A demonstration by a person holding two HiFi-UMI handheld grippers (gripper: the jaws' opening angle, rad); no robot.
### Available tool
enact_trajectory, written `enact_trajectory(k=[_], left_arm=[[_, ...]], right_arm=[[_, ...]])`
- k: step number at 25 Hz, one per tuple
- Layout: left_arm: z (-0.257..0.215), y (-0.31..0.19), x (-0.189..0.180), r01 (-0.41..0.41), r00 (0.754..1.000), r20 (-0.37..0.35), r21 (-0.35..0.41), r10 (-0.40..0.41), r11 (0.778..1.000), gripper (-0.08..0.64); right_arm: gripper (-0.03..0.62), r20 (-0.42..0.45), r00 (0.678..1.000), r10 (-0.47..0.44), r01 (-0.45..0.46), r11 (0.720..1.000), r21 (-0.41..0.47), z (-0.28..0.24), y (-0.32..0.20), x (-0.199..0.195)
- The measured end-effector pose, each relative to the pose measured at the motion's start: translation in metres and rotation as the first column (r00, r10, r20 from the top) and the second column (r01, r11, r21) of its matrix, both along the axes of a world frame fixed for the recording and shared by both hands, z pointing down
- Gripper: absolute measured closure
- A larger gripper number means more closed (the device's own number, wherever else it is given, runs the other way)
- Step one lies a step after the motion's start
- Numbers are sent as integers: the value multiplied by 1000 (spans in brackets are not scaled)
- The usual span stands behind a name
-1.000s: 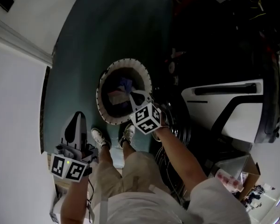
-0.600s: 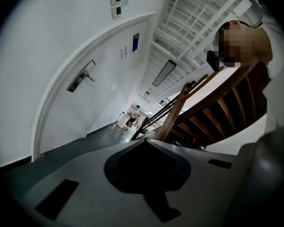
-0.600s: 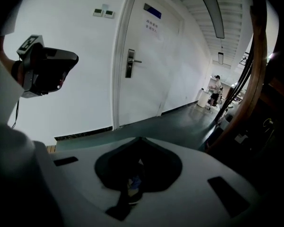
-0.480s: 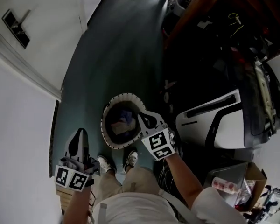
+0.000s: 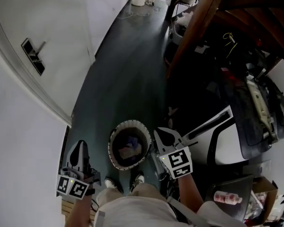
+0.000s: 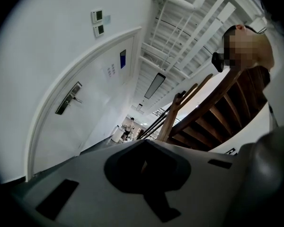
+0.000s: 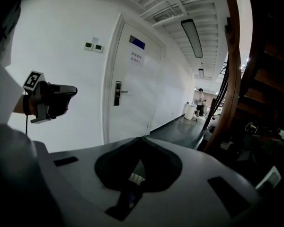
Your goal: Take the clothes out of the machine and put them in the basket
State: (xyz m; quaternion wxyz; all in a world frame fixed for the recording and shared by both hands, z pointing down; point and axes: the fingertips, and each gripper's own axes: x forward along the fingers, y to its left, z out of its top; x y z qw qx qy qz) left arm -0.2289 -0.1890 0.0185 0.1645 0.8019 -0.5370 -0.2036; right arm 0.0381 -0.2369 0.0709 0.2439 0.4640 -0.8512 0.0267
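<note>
Two sets of tongs are held close to the body, each shut tip to tip with nothing gripped. The left tongs point(image 5: 79, 145) are kept low at the near left edge of the dark surface point(image 5: 128, 79), pointed away. The right tongs point(image 5: 162, 133) have been drawn off the basket point(image 5: 114, 135), over which they hung a second ago, and are now found just beside its right rim. A drop is judged to have been completed, so another trip to the machine point(image 5: 227, 143) is probably called for. The basket is set at the near edge of the surface, just beyond the feet. The clothes point(image 5: 129, 148) are seen inside it as a crumpled heap, a blue piece beside a paler one. The white machine is placed further right, and its inside cannot be seen.
</note>
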Motion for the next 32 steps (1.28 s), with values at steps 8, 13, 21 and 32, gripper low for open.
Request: enact_trajectory(k=[8,13,21,32], left_arm=[[-46,20,-6,52,999,-13,86,-51,995,546],[-52,30,-9,71,997,-21,108,-69,992,546],[-39,43,-31,123,991,-56,87,-118,989,546],[-33,47,-50,122,991,-65,71,-117,990,545]], right_arm=[[581,-13,1000,8,-6,993,117,-59,25,19],[581,-29,1000,-3,8,986,169,-85,38,21],[581,-40,998,-39,45,980,192,-93,49,6],[581,-33,998,-48,53,984,170,-85,56,-20]])
